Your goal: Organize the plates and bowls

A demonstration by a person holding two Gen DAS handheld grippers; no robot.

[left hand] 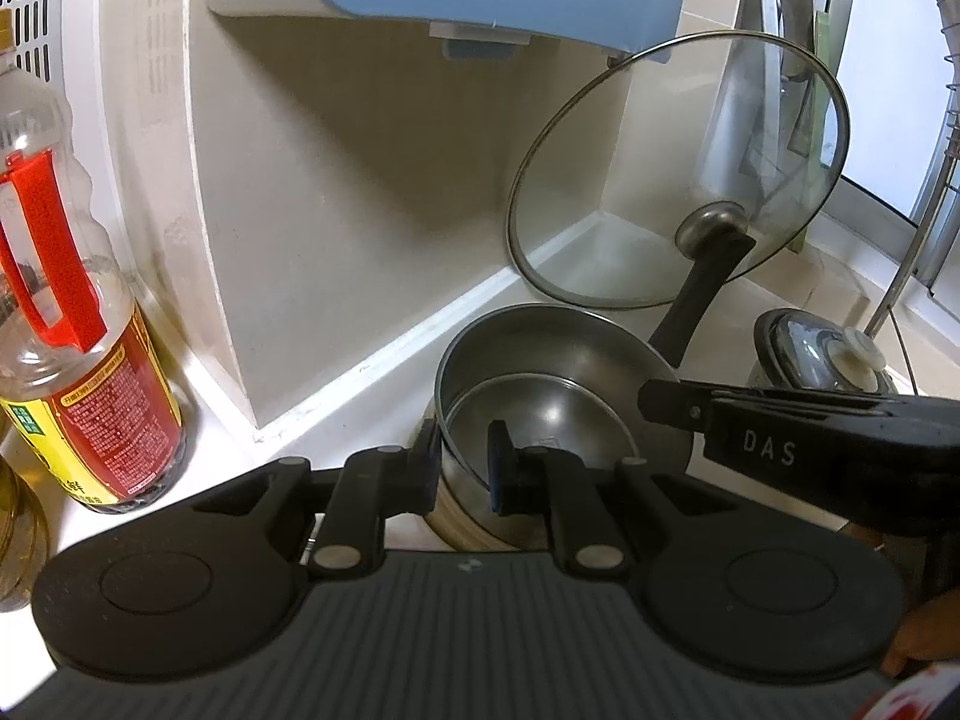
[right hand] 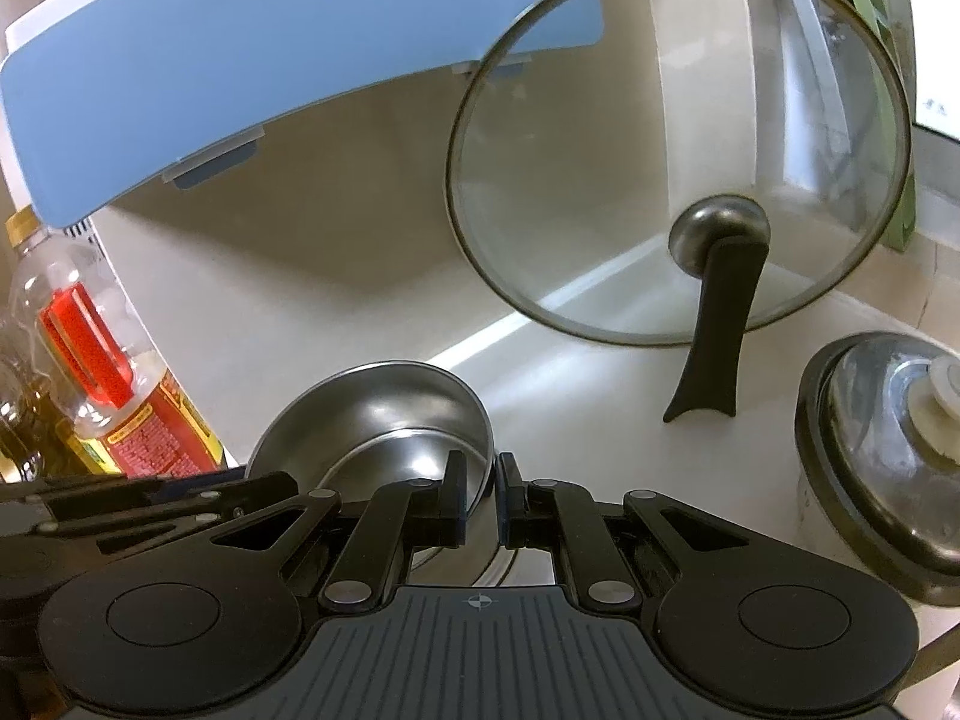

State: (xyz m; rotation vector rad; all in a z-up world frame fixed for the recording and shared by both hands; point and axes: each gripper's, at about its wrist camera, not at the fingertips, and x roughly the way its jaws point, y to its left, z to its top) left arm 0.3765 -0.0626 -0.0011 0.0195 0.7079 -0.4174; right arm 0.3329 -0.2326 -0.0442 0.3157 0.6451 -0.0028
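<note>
- My left gripper (left hand: 462,459) is clamped on the near rim of the stacked steel bowls (left hand: 561,378) — one pad outside the wall, the other inside, the rim pinched between them.
- My right gripper (right hand: 481,495) is closed narrow on the right-hand rim of the same stack; in the right wrist view the rim edge passes between the two pads. In the left wrist view this gripper reaches in from the right, its tip at the bowl's rim.
- The stack: a smaller steel bowl (left hand: 540,420) nests inside the larger one. They sit on the pale countertop (left hand: 336,414) near the corner where two cream walls meet. I cannot tell what the banded base under the larger bowl is.
- Behind the bowls a glass pan lid (left hand: 678,174) stands tilted against the wall, with its metal knob and long black handle (left hand: 699,300) pointing down to the counter.
- To the right, close by — a pot with a glass-and-steel lid (right hand: 888,450) and a white knob.
- On the left a clear oil bottle (left hand: 78,324) with a red handle and a red-and-yellow label stands upright at the counter edge.
- Overhead, a blue and white range hood (right hand: 240,60) juts out from the wall.
- A hand (left hand: 924,636) shows only as a sliver in the lower right corner of the left wrist view.
</note>
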